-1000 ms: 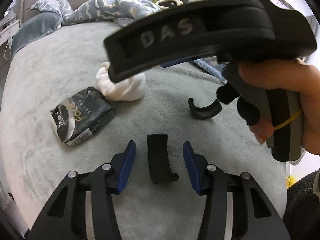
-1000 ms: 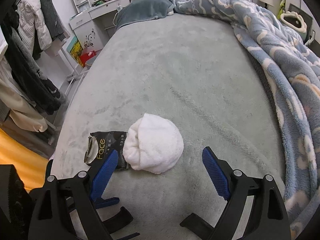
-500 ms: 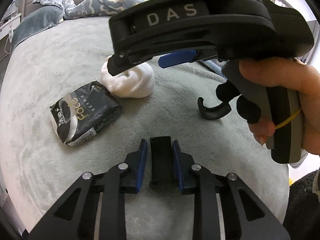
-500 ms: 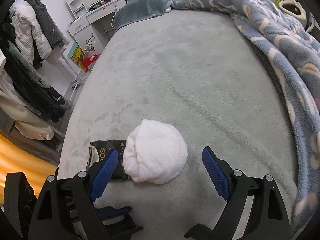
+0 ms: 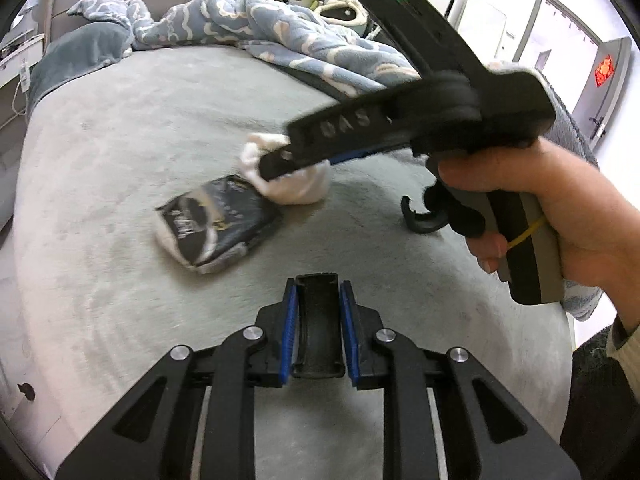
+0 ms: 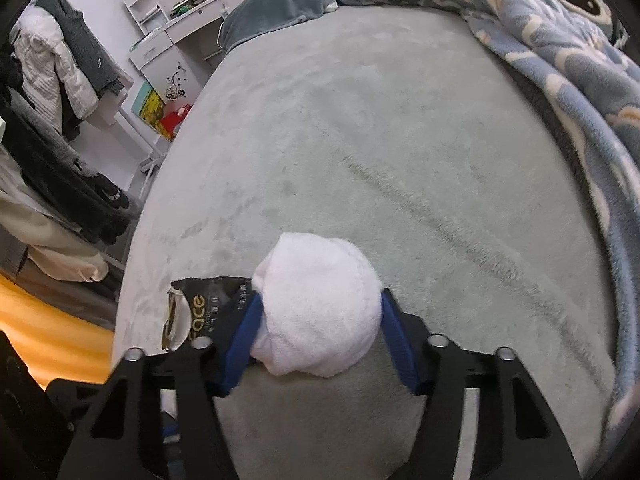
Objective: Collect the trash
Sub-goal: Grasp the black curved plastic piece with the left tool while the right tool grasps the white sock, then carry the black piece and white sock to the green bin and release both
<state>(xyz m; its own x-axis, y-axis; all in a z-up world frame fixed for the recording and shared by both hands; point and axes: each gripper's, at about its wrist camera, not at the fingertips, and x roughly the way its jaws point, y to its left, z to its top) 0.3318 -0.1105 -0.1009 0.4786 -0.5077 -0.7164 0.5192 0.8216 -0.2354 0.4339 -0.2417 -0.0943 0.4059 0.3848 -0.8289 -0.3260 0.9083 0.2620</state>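
Note:
In the left wrist view my left gripper (image 5: pixel 318 286) is shut on a black channel-shaped plastic piece (image 5: pixel 319 320), held between the blue pads. A black "Face" packet (image 5: pixel 218 224) lies on the grey bed cover (image 5: pixel 120 140), touching a white balled-up cloth (image 5: pixel 304 188). A hand (image 5: pixel 560 200) holds the right tool's black body (image 5: pixel 420 120) over that cloth. In the right wrist view my right gripper (image 6: pixel 320 300) has its jaws closing on the white cloth ball (image 6: pixel 316 304), with both pads against its sides. The packet (image 6: pixel 200 308) lies just left of it.
A black hook-shaped piece (image 5: pixel 420 220) lies on the cover under the right hand. A blue patterned blanket (image 6: pixel 560 80) is heaped along the right and far side. A grey pillow (image 6: pixel 276 4) lies at the head. Hanging clothes (image 6: pixel 52 128) and a white dresser (image 6: pixel 176 36) stand past the left edge.
The left jaws closed onto the black plastic piece and moved with it. The right jaws narrowed from wide open until both pads met the white cloth ball.

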